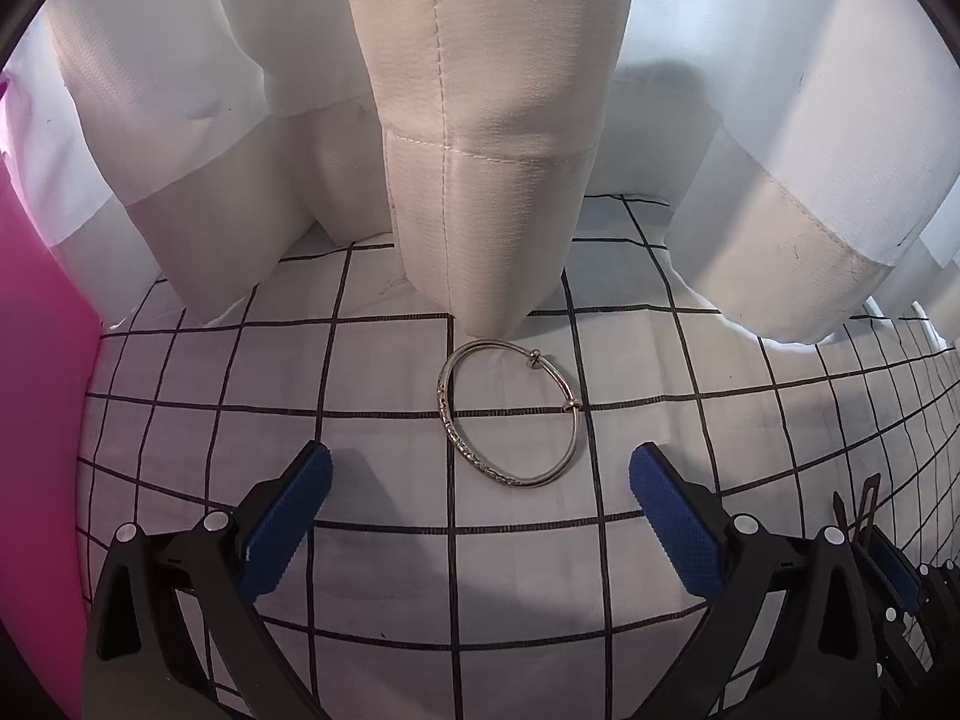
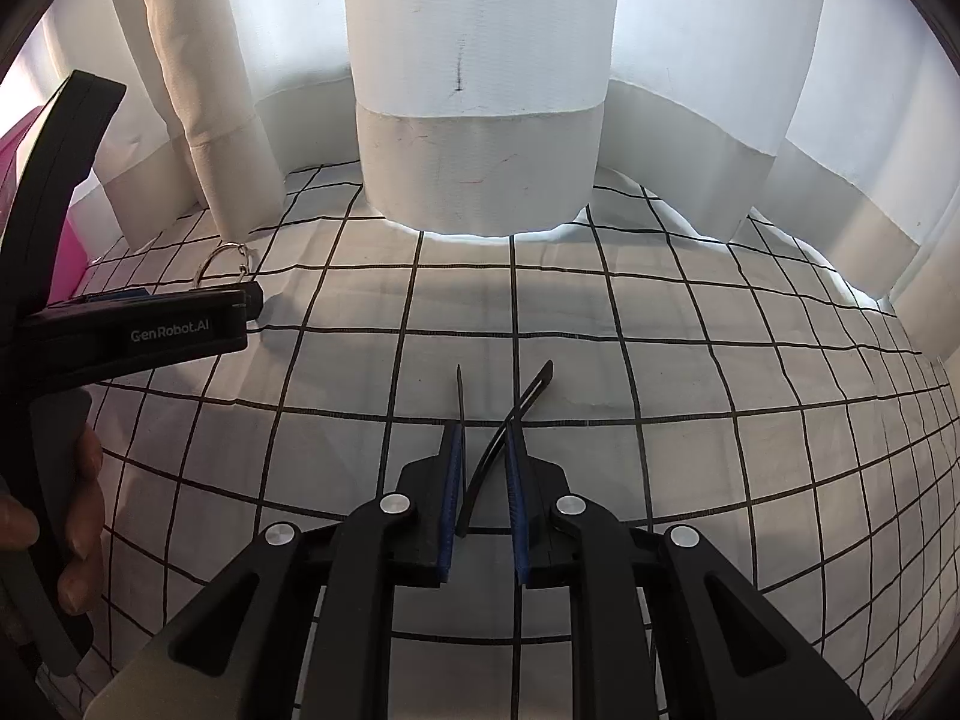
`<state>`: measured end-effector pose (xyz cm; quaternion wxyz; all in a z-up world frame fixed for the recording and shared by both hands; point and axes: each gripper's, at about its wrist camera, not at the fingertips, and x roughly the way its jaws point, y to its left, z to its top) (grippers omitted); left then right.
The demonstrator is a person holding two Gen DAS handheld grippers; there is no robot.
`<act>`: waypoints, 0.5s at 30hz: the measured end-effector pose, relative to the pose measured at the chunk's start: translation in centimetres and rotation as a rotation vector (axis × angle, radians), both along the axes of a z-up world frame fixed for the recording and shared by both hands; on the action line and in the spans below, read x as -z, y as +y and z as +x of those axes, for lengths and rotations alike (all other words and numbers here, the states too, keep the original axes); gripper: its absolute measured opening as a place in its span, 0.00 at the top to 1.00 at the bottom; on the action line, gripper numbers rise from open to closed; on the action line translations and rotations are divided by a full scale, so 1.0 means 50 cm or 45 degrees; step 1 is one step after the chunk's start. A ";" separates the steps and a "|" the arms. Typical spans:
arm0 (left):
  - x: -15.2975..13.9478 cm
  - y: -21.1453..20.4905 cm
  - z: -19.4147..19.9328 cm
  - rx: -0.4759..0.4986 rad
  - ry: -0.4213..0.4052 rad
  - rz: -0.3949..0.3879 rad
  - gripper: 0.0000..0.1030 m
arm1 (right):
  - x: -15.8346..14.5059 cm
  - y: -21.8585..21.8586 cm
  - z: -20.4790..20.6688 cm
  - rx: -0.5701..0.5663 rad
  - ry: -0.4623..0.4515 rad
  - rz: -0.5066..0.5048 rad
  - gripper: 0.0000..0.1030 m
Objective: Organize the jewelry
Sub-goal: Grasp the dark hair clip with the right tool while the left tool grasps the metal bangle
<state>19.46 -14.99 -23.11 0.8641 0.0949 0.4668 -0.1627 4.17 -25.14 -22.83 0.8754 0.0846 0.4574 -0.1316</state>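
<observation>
The left claw (image 1: 480,480) stood wide open above the counter (image 1: 384,432), which was covered by a white cloth with a black grid, and it held nothing. The silver bangle (image 1: 510,414) lay flat on the cloth just ahead of the left claw, in line with the gap between its blue pads (image 1: 288,522) and touching neither of them. Beyond the bangle, white curtains (image 1: 486,150) hung down to the cloth, the middle fold ending just past the bangle's far edge. A pink object (image 1: 42,390) stood to the left of the left claw. The right claw (image 2: 483,456) was nearly closed and gripped a black hair clip (image 2: 510,420) between its blue pads (image 2: 453,480); the clip's two prongs projected forward past the fingertips and spread apart. In the right wrist view, the left claw (image 2: 240,309) appeared far to the left of the right claw, with the bangle (image 2: 225,267) partly visible behind it near the curtains (image 2: 480,90).
</observation>
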 end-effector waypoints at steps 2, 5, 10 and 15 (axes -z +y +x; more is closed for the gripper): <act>0.002 -0.007 0.015 -0.010 -0.010 -0.003 0.05 | -0.001 -0.001 -0.004 0.001 -0.001 0.001 0.87; 0.005 -0.018 0.035 -0.024 -0.020 -0.005 0.05 | -0.002 0.002 0.012 0.003 0.000 0.003 0.87; 0.005 -0.017 0.029 0.005 -0.052 -0.019 0.14 | -0.004 0.003 0.013 0.000 0.002 0.005 0.87; -0.011 -0.028 0.003 0.088 -0.077 -0.021 0.55 | -0.004 0.000 0.016 0.001 0.001 0.004 0.87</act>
